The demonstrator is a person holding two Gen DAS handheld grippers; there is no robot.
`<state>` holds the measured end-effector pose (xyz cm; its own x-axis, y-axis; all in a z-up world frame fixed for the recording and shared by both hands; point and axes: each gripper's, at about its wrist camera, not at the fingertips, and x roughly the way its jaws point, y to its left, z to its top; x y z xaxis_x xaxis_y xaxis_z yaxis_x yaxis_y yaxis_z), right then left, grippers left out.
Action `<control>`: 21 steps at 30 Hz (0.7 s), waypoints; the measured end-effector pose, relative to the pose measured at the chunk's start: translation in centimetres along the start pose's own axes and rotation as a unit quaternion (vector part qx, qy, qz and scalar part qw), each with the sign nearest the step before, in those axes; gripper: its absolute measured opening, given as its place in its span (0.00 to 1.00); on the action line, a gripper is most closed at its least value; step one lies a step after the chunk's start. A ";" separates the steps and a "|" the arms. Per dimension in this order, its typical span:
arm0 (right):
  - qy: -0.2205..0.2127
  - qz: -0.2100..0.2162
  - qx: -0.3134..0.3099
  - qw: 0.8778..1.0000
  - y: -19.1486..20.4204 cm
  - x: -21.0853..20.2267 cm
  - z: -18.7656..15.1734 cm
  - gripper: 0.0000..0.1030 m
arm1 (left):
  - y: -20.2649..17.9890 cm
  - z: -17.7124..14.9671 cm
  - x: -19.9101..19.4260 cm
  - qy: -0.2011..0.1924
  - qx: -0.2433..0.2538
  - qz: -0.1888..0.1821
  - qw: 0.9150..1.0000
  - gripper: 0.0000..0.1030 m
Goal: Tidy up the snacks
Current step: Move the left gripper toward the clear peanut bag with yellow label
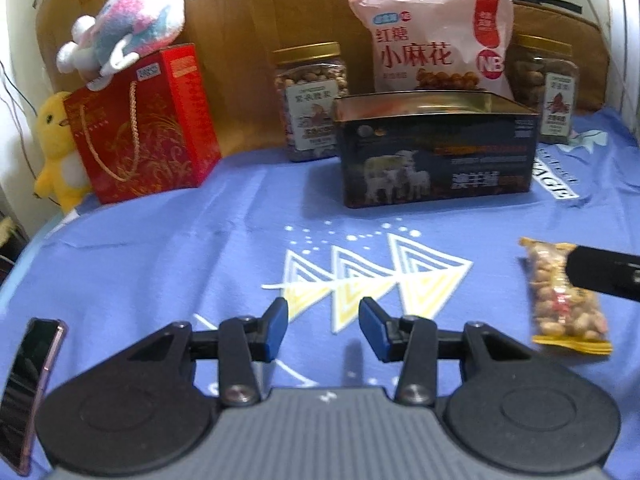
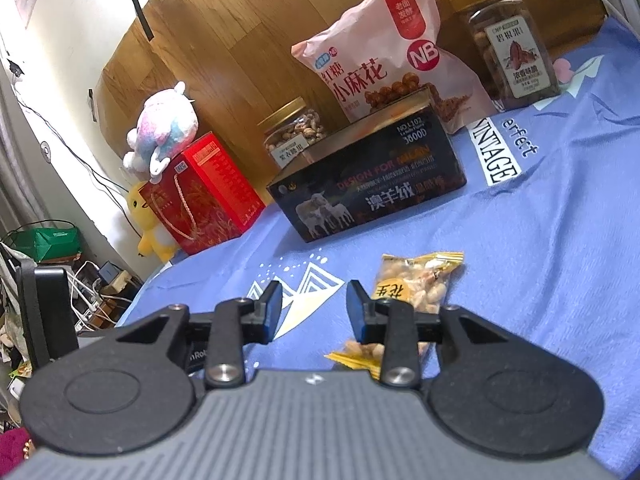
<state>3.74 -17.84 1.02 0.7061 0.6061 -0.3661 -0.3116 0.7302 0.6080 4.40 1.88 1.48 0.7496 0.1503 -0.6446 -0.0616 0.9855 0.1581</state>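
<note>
**Peanut packet lies just right of the right gripper's gap**

Left wrist view: the left gripper point(image 1: 323, 328) hovers over the blue printed cloth point(image 1: 160, 256) with its blue-padded fingers spread apart and nothing between them. The peanut packet point(image 1: 564, 300) lies flat on the cloth well off to this gripper's right, its long axis running roughly away from the camera, yellow crimped ends near and far. A dark part of the right gripper reaches in from the right edge and overlaps the packet's upper right side. Behind, the open black tin point(image 1: 436, 148) stands on the cloth, with a pink snack bag point(image 1: 436, 40) leaning up behind it and a nut jar point(image 1: 310, 100) on either side.

Right wrist view: the right gripper point(image 2: 314, 308) is likewise parted and empty. The peanut packet point(image 2: 416, 284) sits on the cloth just under and beyond its right-hand finger, offset to the right of the gap rather than centred in it; its long axis runs forward along the fingers. The black tin point(image 2: 368, 184) stands farther ahead, slightly left of the packet.

Judgement: the right gripper is much the nearer, and would need a small shift rightward so the fingers straddle the packet across its narrow width.
</note>
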 end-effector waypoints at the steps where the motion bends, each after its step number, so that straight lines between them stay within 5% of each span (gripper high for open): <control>1: 0.001 0.000 0.001 1.000 -0.1 0.1 0.0 0.38 | 0.1 0.0 0.2 0.000 0.001 0.004 1.000 0.40; 21: 0.014 -0.003 0.014 1.000 -1.4 1.1 0.1 0.38 | 0.5 0.8 2.2 0.000 0.009 0.045 0.999 0.44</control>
<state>4.97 -18.24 -0.15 0.6898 0.6109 -0.3886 -0.2891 0.7244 0.6258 6.58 2.64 0.74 0.7414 0.2391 -0.6271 -0.1176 0.9662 0.2294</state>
